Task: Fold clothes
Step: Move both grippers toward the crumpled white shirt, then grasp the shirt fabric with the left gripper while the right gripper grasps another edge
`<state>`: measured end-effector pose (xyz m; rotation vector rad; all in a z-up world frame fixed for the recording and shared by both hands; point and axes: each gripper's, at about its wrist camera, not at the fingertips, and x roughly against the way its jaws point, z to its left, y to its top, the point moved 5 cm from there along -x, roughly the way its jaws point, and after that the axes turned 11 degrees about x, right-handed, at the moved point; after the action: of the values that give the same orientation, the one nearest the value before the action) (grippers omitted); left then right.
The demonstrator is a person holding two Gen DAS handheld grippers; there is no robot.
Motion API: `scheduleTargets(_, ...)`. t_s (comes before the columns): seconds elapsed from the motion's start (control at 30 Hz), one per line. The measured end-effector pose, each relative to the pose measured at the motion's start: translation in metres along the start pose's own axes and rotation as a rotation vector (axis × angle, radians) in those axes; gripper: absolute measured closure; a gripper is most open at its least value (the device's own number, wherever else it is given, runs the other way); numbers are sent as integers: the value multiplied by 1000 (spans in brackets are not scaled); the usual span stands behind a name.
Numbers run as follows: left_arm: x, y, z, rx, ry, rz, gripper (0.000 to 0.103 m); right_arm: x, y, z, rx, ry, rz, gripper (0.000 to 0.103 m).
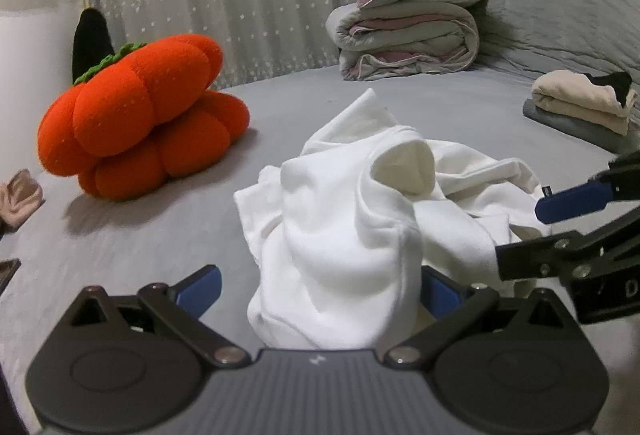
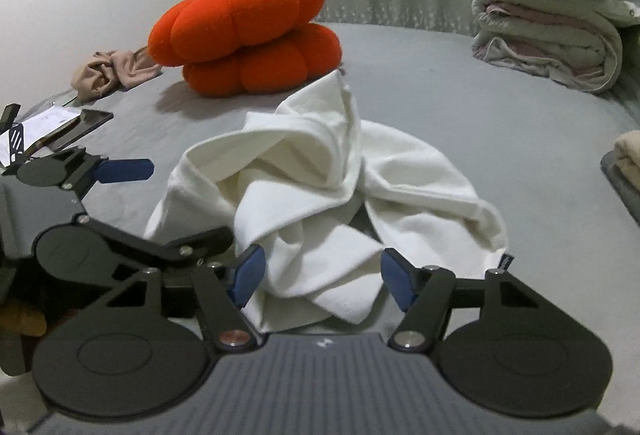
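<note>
A crumpled white garment (image 1: pixel 360 203) lies in a heap on the grey bed sheet (image 1: pixel 140 243). My left gripper (image 1: pixel 320 291) is open wide around the heap's near end; its left pad (image 1: pixel 200 289) stands clear of the cloth, and its right pad (image 1: pixel 440 293) is partly hidden behind a fold. In the right wrist view, the white garment (image 2: pixel 320 187) fills the middle. My right gripper (image 2: pixel 322 277) straddles a low fold of it, with the pads (image 2: pixel 248 275) close beside the cloth and no visible pinch. Each gripper shows in the other's view: the right gripper (image 1: pixel 518 235) and the left gripper (image 2: pixel 192 201).
An orange pumpkin plush (image 1: pixel 140 115) sits at the back left, with a black object (image 1: pixel 90 43) behind it. A rolled quilt with a purple pillow (image 1: pixel 408 27) stands at the back. Folded beige and grey clothes (image 1: pixel 580 107) lie on the right. A beige cloth (image 2: pixel 112 73) and a dark tablet (image 2: pixel 72 129) lie left.
</note>
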<state>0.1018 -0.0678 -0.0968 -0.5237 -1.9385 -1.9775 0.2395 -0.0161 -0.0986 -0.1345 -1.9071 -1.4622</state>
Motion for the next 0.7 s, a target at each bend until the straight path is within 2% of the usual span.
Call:
scheduleTargets(0.27, 4, -3, 6, 30, 22, 62, 1, -6, -3, 2, -26, -33, 42, 34)
scheduleTargets(0.7, -2, -5, 15, 65, 46, 112, 1, -13, -9, 4, -64, -85, 81, 23)
